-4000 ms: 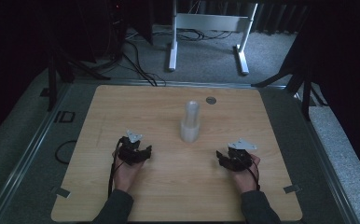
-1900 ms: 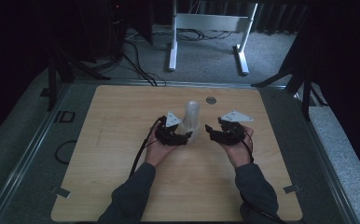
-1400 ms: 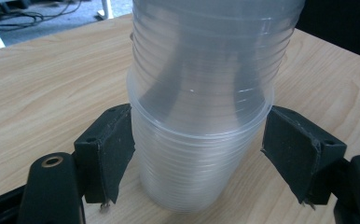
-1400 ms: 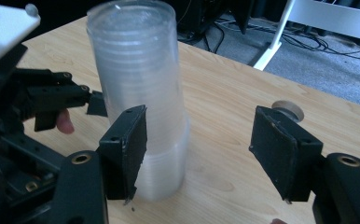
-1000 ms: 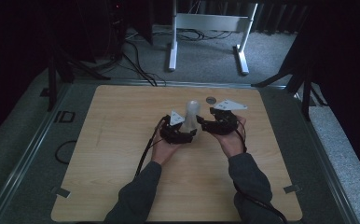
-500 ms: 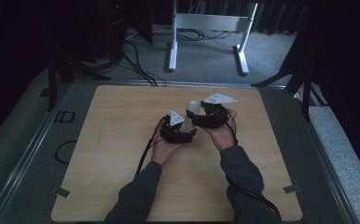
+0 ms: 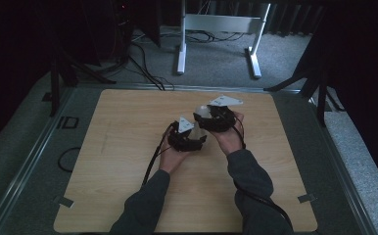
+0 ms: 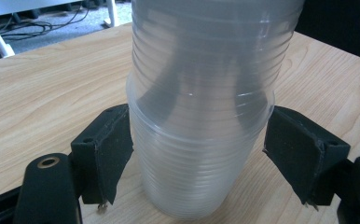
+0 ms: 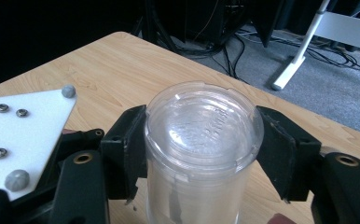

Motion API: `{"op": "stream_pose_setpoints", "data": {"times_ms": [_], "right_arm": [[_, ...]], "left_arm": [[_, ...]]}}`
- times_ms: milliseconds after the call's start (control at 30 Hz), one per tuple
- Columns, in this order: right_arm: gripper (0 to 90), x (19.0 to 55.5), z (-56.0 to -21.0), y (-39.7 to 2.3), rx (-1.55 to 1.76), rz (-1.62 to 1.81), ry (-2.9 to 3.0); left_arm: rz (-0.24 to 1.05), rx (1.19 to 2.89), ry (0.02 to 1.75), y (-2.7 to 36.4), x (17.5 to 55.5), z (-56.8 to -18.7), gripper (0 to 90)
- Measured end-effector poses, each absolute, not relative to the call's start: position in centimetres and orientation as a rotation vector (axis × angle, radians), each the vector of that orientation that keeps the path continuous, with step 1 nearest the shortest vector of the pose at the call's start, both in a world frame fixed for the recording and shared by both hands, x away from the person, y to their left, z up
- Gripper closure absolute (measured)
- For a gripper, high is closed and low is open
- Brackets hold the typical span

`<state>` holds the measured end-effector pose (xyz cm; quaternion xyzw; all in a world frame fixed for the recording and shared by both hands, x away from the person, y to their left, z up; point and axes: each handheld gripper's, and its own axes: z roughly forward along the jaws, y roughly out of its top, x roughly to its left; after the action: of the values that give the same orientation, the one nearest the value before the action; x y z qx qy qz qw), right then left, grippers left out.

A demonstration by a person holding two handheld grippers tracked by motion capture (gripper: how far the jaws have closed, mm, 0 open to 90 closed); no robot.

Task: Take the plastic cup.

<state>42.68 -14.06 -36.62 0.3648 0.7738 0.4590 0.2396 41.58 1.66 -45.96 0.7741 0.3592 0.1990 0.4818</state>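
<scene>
A stack of clear plastic cups [image 8: 199, 93] stands upside down on the wooden table [image 7: 128, 147]. In the high view its pale top [image 7: 204, 111] peeks out between the two hands. My left gripper [image 8: 199, 154] is shut on the lower part of the stack, one black pad [image 8: 113, 149] against each side. My right gripper [image 9: 201, 149] sits higher, around the topmost cup [image 9: 204, 126]. Its jaws have just been closing, and both pads now press on that cup's sides. In the high view the left gripper [image 7: 193, 137] is just in front of the right gripper [image 7: 210, 120].
A grey metal frame [image 7: 40, 147] borders the table. Beyond the far edge, white stand legs [image 7: 216, 29] and black cables [image 7: 143, 54] lie on the grey carpet. Bare wood stretches to both sides of the hands.
My right gripper has moved left onto the top of the stack and its jaws have closed around the topmost cup. The left gripper has kept still on the stack.
</scene>
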Motion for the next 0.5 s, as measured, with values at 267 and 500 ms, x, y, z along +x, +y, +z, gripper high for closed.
{"op": "stream_pose_setpoints", "data": {"times_ms": [267, 500], "right_arm": [[38.9, 42.69, -36.42, -14.08, 1.006, 1.26, 2.117], [39.1, 42.65, -36.13, -14.12, 1.005, 1.264, 2.111]], "left_arm": [[0.49, 1.89, 0.874, 1.6, 41.57, -46.01, 23.6], [0.488, 1.893, 0.872, 1.62, 41.6, -46.09, 24.1]]}}
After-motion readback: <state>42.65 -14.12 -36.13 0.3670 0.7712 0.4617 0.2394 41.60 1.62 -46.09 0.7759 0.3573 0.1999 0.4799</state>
